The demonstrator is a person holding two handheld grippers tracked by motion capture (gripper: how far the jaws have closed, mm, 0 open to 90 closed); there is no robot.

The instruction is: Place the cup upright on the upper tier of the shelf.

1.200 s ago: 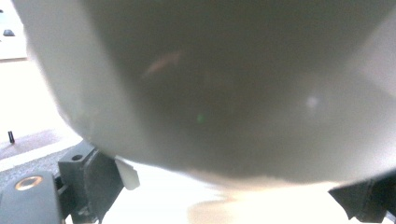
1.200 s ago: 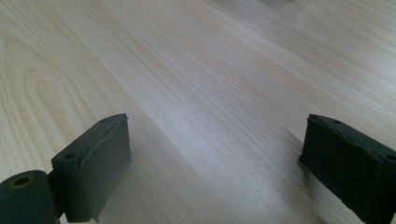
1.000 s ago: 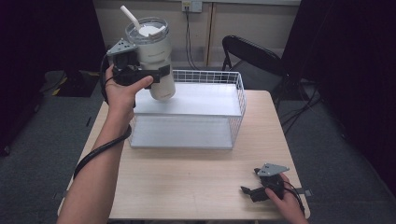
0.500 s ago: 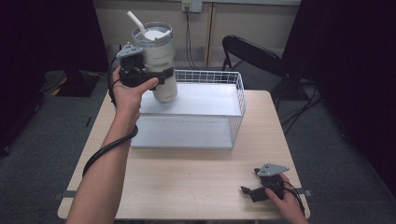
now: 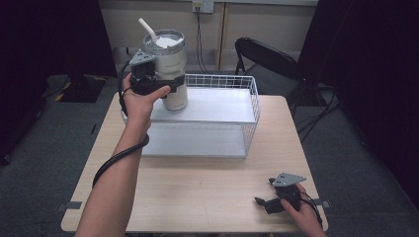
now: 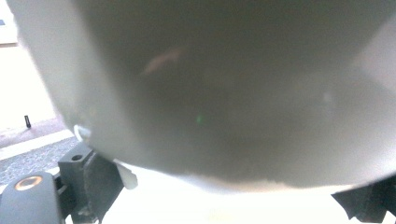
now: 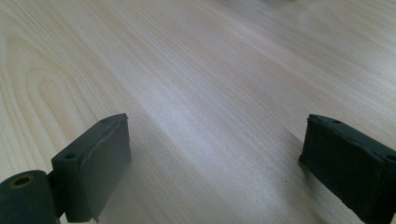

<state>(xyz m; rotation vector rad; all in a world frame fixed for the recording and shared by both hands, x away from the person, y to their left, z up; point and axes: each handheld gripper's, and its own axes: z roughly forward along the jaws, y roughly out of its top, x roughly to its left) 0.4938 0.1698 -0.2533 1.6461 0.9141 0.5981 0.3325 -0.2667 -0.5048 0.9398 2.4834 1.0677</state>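
Steel tumbler: pale metallic body, white lid and white straw slanting up to the left; upright at the far left of the scene, its base at the top shelf's left end, whether it touches I cannot tell.
Close look: in the left gripper view the tumbler's grey wall looms blurred between the two black jaws.
Left gripper: jaws pinch the tumbler's body from its left side, a hand wrapped round the gripper.
Wire rack: white, two solid shelves with mesh walls, at the table's far middle.
Table: light wood.
Right gripper: low at the near right corner, jaws spread wide over bare table, nothing between them.
Chair: black, beyond the far right edge.
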